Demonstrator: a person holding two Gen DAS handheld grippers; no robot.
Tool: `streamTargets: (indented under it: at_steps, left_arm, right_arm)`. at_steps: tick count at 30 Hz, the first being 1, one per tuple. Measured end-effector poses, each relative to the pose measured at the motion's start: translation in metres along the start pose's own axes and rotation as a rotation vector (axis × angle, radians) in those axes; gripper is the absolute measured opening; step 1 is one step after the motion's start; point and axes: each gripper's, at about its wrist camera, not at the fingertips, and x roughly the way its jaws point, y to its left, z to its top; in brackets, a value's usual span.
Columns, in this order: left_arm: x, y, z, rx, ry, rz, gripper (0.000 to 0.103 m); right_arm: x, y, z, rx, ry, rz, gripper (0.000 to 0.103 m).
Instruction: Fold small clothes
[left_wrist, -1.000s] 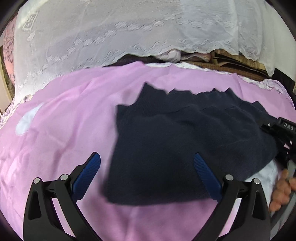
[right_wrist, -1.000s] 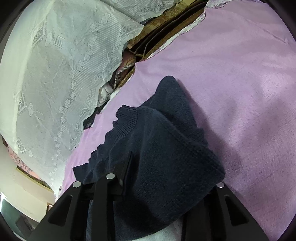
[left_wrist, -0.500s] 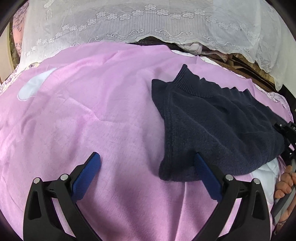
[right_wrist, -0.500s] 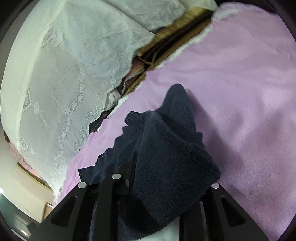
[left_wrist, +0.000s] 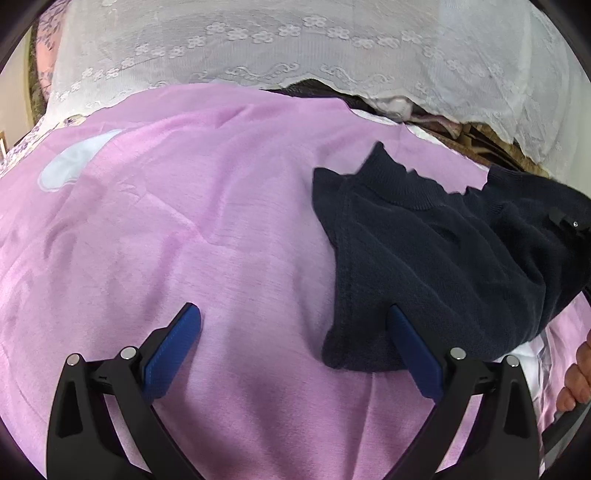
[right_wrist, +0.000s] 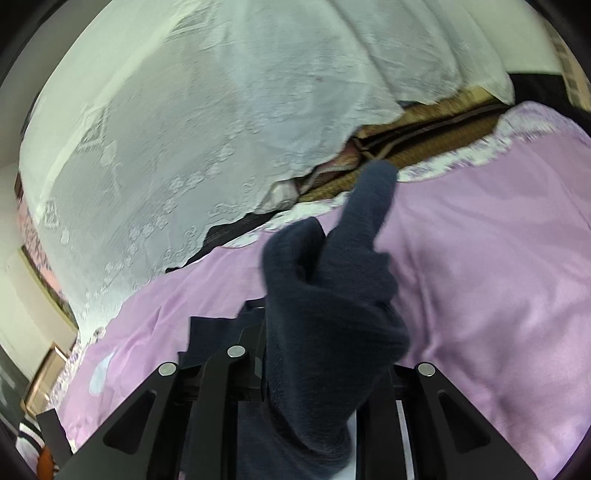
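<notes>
Navy knit sweater (right_wrist: 332, 325) is pinched in right tool (right_wrist: 314, 373), lifted for folding; left tool (left_wrist: 291, 350) held wide open, empty, over pink bedsheet (left_wrist: 166, 240).

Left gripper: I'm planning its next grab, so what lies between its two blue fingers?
In the left wrist view, the left gripper is open over mostly bare pink sheet. Only beside its right finger does the navy sweater corner reach in.
</notes>
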Motion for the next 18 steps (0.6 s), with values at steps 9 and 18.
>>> streamTargets:
  at_steps: [9,18]
  left_arm:
    - [-0.009,0.053,0.017,-0.184,-0.028,0.059,0.098]
    - [-0.009,0.063,0.021,-0.217,-0.052,0.120,0.098]
  right_arm:
    - [0.008,0.082,-0.019,-0.192,0.025,0.025,0.021]
    - [0.031,0.141,-0.082,-0.511,0.073,-0.093,0.021]
